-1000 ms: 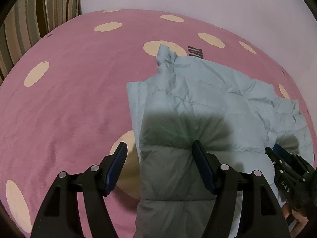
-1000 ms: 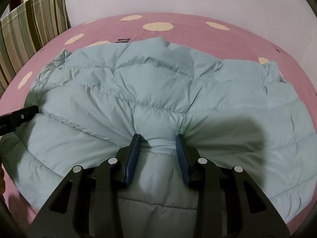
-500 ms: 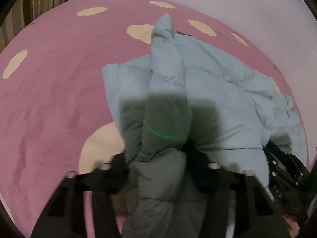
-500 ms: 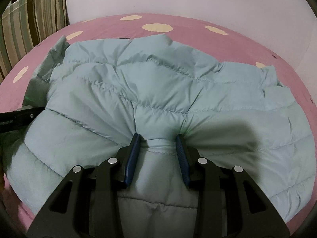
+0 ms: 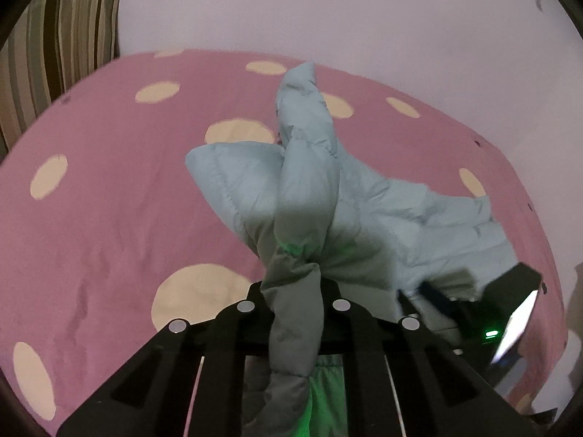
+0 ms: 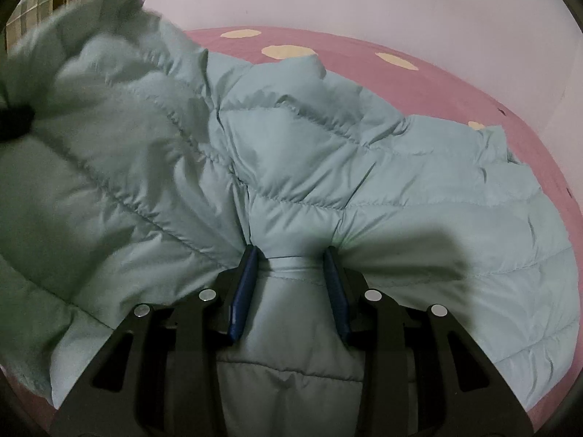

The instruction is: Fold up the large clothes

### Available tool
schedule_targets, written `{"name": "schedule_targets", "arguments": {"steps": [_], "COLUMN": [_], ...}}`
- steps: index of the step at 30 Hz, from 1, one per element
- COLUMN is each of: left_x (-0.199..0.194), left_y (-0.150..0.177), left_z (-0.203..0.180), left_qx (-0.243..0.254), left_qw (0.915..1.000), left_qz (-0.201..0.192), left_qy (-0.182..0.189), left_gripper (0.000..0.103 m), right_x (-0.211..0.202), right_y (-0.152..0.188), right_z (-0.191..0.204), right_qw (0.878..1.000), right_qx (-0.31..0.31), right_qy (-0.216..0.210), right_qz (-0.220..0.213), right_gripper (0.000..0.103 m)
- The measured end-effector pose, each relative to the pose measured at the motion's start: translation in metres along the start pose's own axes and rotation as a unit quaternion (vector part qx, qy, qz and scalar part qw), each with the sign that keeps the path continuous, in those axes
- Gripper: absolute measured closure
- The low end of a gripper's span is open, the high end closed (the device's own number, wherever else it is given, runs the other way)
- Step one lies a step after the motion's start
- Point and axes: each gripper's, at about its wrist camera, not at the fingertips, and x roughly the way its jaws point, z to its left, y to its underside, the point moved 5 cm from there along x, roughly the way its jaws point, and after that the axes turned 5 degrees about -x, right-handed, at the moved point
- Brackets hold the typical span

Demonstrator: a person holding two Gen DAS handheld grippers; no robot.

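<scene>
Since a second earlier, the left gripper (image 5: 293, 291) had been closing on the edge of the pale blue puffer jacket (image 5: 309, 182) and had lifted it clear of the pink spotted bedspread (image 5: 109, 200). From the left wrist, its jaws stood nearly shut, pinching a thick bunch of quilted cloth that rose ahead of the claw in a peak and hung slack below it. To the left of the claw the bedspread lay bare; to the right the rest of the jacket trailed down toward the right gripper (image 5: 448, 291), seen dark at the edge with a green light on it.

From the right wrist, the right gripper (image 6: 291, 284) held a fold of the jacket (image 6: 364, 167) between its blue pads (image 6: 244, 291), jaws part closed and pressed into the padding. Ahead and to the right of the claw the jacket lay spread on the bedspread (image 6: 473, 83); up and to the left, the raised side billowed, blurred.

The slippery, springy padding could probably slide out of the left pinch if the lift ran fast, because the grip caught only a bunched edge. Pulling hard against the anchored right side might also drag the whole jacket askew and spoil the fold line.
</scene>
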Motion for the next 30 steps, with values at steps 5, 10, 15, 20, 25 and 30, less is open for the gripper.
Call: {"name": "schedule_targets", "arguments": {"steps": [5, 10, 15, 20, 25, 30], "left_x": [-0.019, -0.024, -0.021, 0.003, 0.037, 0.076], "left_y": [-0.005, -0.006, -0.002, 0.011, 0.034, 0.060], "left_z": [-0.042, -0.085, -0.141, -0.191, -0.237, -0.258], "left_qx": [0.034, 0.057, 0.094, 0.132, 0.163, 0.181], "left_qw": [0.9986, 0.9972, 0.9938, 0.9894, 0.9859, 0.9825], "left_qz": [-0.024, -0.027, -0.035, -0.030, -0.005, 0.026], "left_qy": [-0.030, -0.039, -0.048, -0.052, -0.040, -0.036], "left_gripper": [0.093, 0.093, 0.093, 0.093, 0.093, 0.093], "right_x": [-0.017, -0.051, -0.078, -0.095, -0.110, -0.115], "right_y": [0.001, 0.009, 0.031, 0.059, 0.090, 0.116], "right_z": [-0.013, -0.050, -0.107, -0.159, -0.196, -0.224], "right_qw": [0.999, 0.998, 0.996, 0.994, 0.991, 0.987], "right_qx": [0.022, 0.045, 0.074, 0.098, 0.126, 0.150], "right_qy": [-0.032, -0.028, -0.004, 0.013, 0.031, 0.044], "right_qz": [-0.017, -0.042, -0.051, -0.050, -0.042, -0.030], "right_gripper": [0.058, 0.052, 0.051, 0.051, 0.051, 0.049]}}
